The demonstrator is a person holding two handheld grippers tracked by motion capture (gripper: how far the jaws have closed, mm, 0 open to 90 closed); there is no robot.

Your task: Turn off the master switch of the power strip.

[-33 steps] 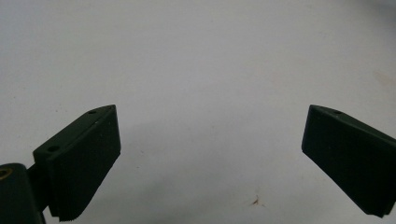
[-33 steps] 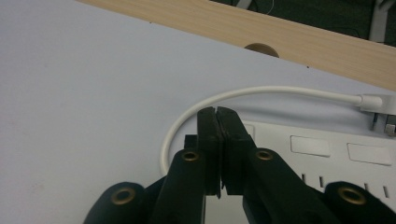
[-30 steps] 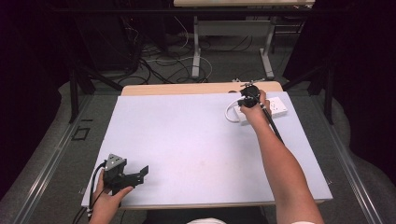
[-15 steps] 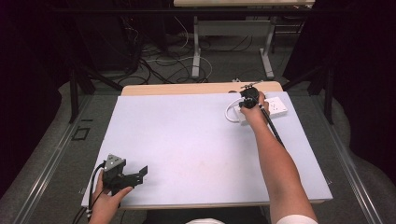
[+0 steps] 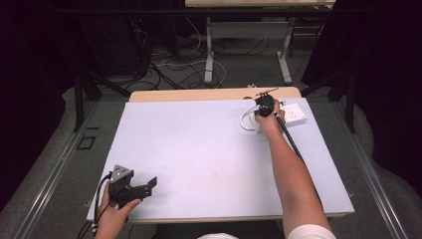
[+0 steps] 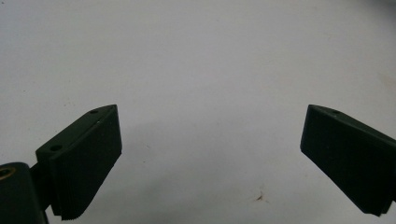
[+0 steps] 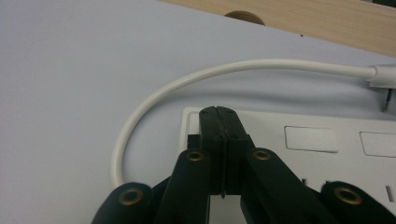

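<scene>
A white power strip (image 5: 294,113) lies at the far right of the pale table (image 5: 199,144), and its white cable (image 5: 244,122) loops off its left end. My right gripper (image 5: 263,106) is over that left end. In the right gripper view the gripper (image 7: 219,114) is shut, its jaws pressed flat together with nothing between them. Their tips are at the left end of the power strip (image 7: 327,140), inside the curve of the cable (image 7: 154,100). My left gripper (image 5: 148,185) rests at the near left corner. It stands open (image 6: 210,158) over bare table.
A white plug (image 7: 385,77) ends the cable at the right, next to the strip. A wooden desk edge (image 5: 209,94) with a round hole (image 7: 243,16) runs behind the table. Beyond it are floor cables and table legs (image 5: 209,50).
The right hand has shifted very slightly over the power strip's left end. The left gripper has not moved.
</scene>
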